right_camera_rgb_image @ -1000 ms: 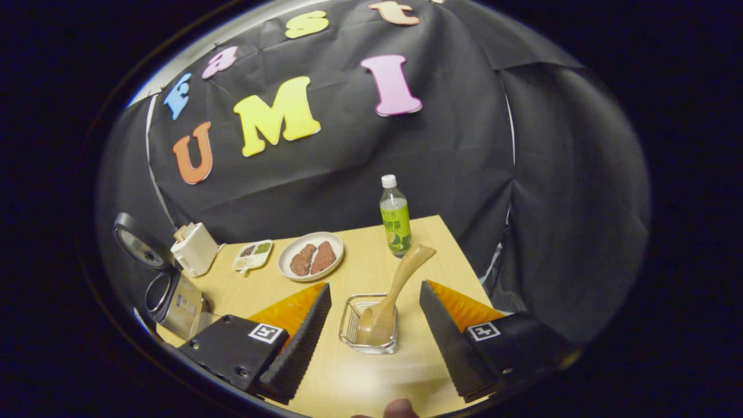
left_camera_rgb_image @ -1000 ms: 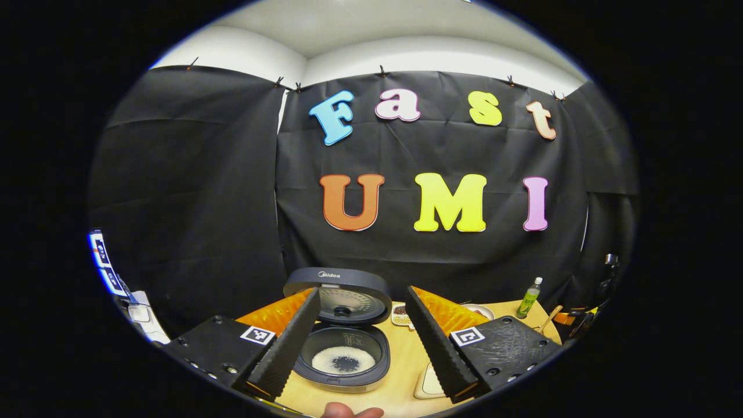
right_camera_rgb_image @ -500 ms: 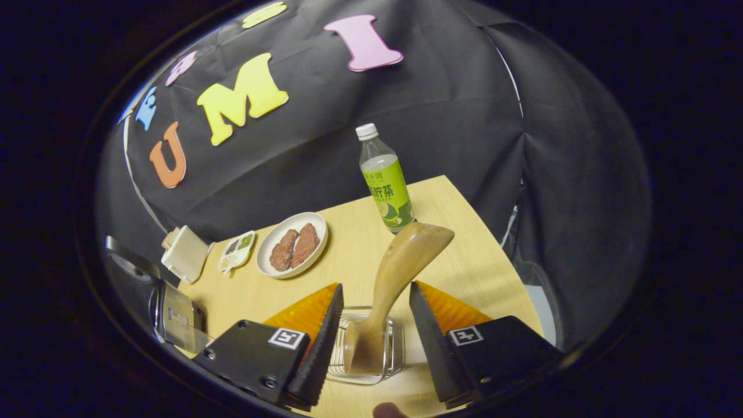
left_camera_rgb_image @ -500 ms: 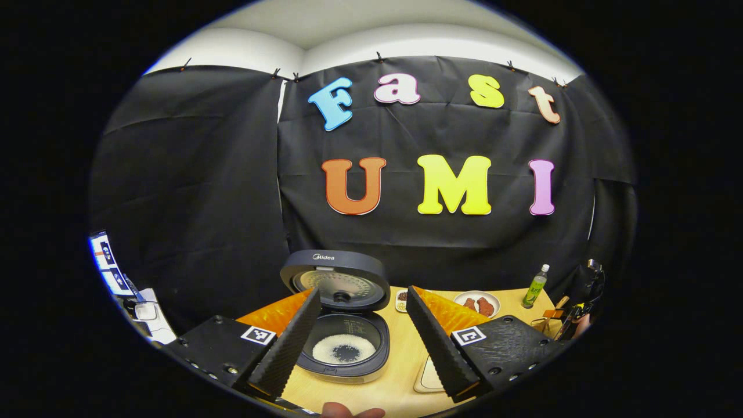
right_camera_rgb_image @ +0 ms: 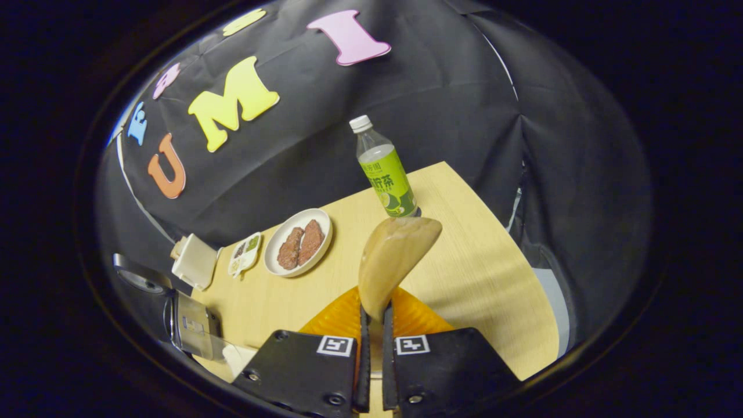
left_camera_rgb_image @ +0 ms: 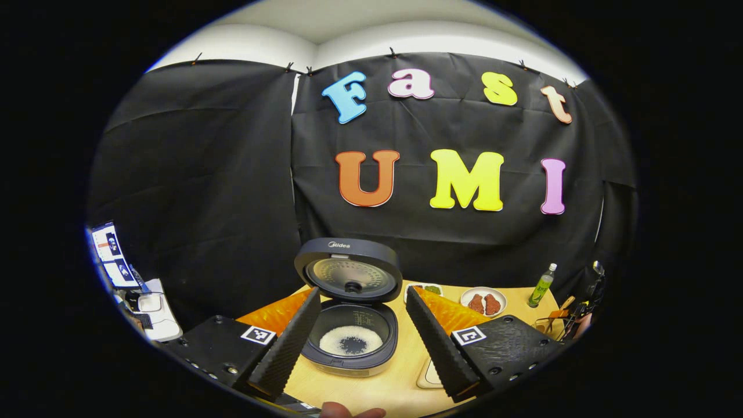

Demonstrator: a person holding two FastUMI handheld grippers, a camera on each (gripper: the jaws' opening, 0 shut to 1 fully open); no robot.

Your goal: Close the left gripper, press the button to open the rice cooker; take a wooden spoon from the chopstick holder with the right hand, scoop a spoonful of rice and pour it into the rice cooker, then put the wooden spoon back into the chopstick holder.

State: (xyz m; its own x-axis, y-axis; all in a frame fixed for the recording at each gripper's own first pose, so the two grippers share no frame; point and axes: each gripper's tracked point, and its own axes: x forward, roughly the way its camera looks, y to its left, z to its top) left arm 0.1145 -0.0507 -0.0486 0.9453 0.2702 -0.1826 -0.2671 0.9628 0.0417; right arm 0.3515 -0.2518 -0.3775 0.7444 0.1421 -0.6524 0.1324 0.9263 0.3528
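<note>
Since half a second ago the right gripper (right_camera_rgb_image: 371, 325) has gone from straddling the wooden spoon (right_camera_rgb_image: 392, 261) with jaws apart to clamped on its handle, both fingers pressing it; the chopstick holder is now hidden under the fingers. Spoon's long axis runs up and away from the gripper, tilted slightly right, broad end uppermost, in front of the green tea bottle (right_camera_rgb_image: 384, 174). Left gripper (left_camera_rgb_image: 363, 337) hangs wide open, empty, framing the rice cooker (left_camera_rgb_image: 351, 342), lid (left_camera_rgb_image: 348, 273) standing up, white rice ringing the pot floor. From the right gripper the cooker (right_camera_rgb_image: 186, 319) lies far to the left, table (right_camera_rgb_image: 464, 273) between, with a white container (right_camera_rgb_image: 194, 261), a small divided dish (right_camera_rgb_image: 244, 255) and a plate of meat (right_camera_rgb_image: 299, 244) beyond. Judgement: grasp made, lift straight up along the handle comes next, then a leftward carry; right hand does it, left is merely parked nearer the cooker. Rice source for scooping unclear.
</note>
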